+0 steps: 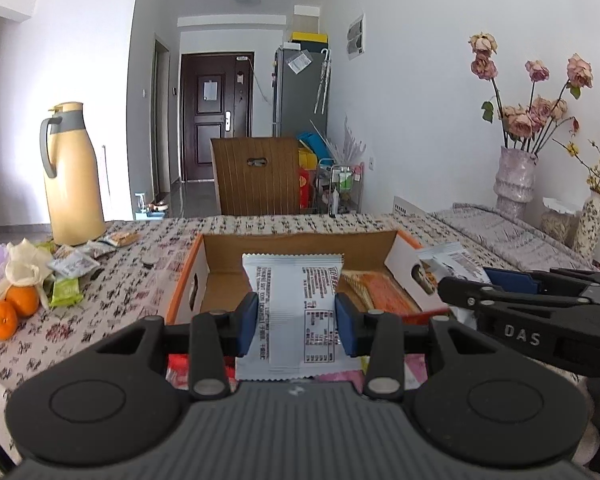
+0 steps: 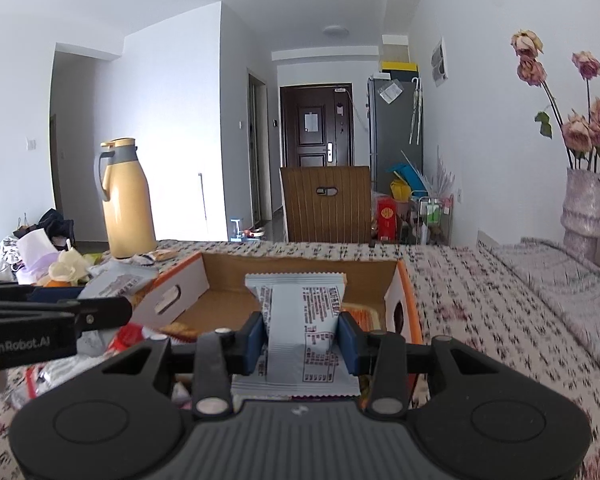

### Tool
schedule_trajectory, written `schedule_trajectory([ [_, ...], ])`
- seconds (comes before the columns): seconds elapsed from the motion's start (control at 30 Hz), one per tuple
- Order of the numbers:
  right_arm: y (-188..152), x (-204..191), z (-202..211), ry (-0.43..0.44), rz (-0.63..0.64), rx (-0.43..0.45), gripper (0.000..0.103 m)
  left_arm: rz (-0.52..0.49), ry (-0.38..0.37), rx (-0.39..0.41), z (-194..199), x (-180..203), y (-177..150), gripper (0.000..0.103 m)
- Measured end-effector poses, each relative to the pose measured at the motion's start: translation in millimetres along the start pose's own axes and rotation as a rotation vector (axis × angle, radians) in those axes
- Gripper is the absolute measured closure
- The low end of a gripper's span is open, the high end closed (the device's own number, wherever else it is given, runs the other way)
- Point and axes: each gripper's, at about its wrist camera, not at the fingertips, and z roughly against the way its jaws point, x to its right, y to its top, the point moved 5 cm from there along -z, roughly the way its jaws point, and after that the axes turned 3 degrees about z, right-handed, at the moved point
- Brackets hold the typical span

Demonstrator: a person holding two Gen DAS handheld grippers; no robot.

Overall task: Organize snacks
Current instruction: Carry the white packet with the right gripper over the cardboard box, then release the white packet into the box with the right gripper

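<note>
The left gripper (image 1: 296, 322) is clenched on a pale blue-white snack packet (image 1: 294, 312); both blue pads press its sides, and the packet stands upright between them with its printed back facing the camera. The right gripper (image 2: 302, 340) grips a second pale snack packet (image 2: 302, 328) in the same way, pads pressed against both sides so that the wrapper folds inward.

Both packets are held in front of and above an open cardboard box (image 1: 300, 240) with orange edges and white side walls, which stands on the counter (image 1: 140, 248) covered by a patterned cloth. Inside the box, at its right side, lies an orange-wrapped snack (image 1: 384, 292). More wrappers, red and pink, lie below the left gripper, partly hidden by it.

In the left wrist view the right gripper appears at the right edge, just beside the box's right wall. In the right wrist view the left gripper (image 2: 128, 312) appears at the left edge, near the box's left wall.

To the left of the box, the counter carries a yellow thermos jug (image 1: 74, 176), a loose pile of small snack packets (image 1: 76, 264) and several oranges (image 1: 8, 308). A vase of dried roses (image 1: 516, 176) stands at the right. A brown chair (image 1: 256, 176) stands behind the counter.
</note>
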Motion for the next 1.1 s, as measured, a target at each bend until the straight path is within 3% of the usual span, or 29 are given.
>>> schedule_trajectory([
  [0.3,21,6,-44,-0.006,-0.005,-0.014,0.064,0.006,0.028,0.031,-26,-2,27,0.062],
  [0.67,25,15,-101,-0.031,-0.066,-0.067,0.064,0.042,0.115,0.042,-74,-13,46,0.062],
  [0.87,11,18,-119,-0.046,-0.084,-0.096,0.064,0.066,0.162,-0.008,-100,-26,39,0.062],
  [1.1,3,21,-126,-0.043,-0.081,-0.119,0.063,0.075,0.146,-0.046,-112,-30,26,0.057],
])
